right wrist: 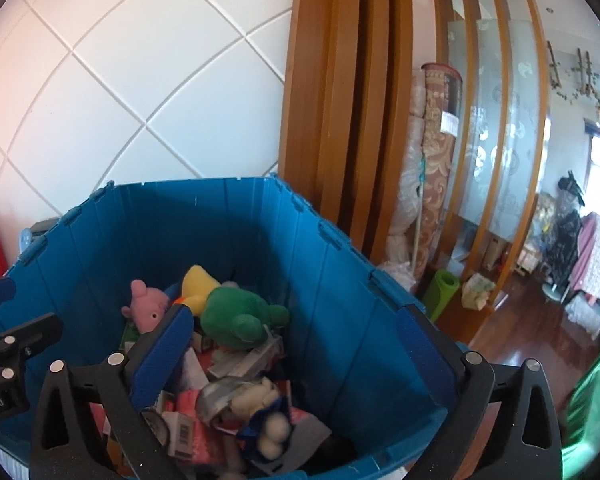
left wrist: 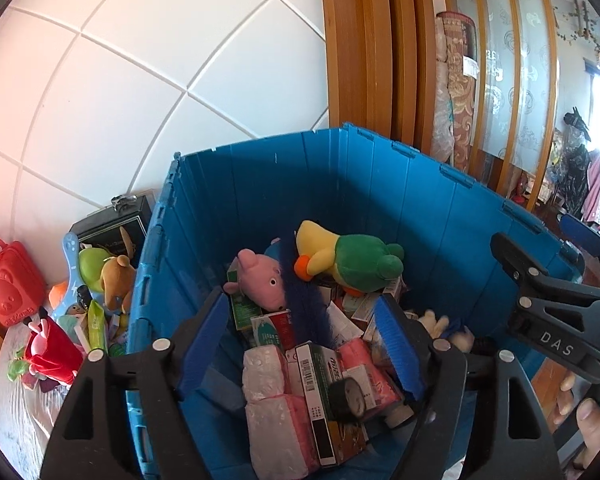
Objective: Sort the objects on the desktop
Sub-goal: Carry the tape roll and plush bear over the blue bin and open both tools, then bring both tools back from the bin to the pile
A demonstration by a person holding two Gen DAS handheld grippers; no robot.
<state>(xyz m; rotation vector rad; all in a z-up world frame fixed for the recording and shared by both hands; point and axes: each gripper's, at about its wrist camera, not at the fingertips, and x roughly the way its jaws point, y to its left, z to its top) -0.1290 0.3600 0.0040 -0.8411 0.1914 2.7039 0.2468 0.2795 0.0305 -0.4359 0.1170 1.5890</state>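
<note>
— Hovering both sets of jaws over the blue crate (left wrist: pixel 380 184), I have nothing in either. It is the biggest thing in front of me, walls up and lid flaps open, so anything let go above it lands inside.

— So what is in there?

— A heap. On top at the back lies the green and yellow plush duck (left wrist: pixel 340 260), with the pink pig plush (left wrist: pixel 260 280) just beside it. Under them are cartons and pink packets jumbled together, and below my right gripper (right wrist: pixel 296 360) a small white plush toy (right wrist: pixel 256 394) lies loose on the pile.

— And your jaws?

— My left gripper (left wrist: pixel 304 344) is spread wide, blue pads apart, only the heap showing between them. My right is spread as far as it goes, with nothing pinched.

— Anything left to sort?

— I'd judge so. Beside the crate, on the table against the tiled wall, there are unsorted things: a red bear case (left wrist: pixel 10 288), a brown plush (left wrist: pixel 118 280), a red-dressed doll (left wrist: pixel 50 348). They sit to my left, so that hand looks the natural one to fetch them.
</note>
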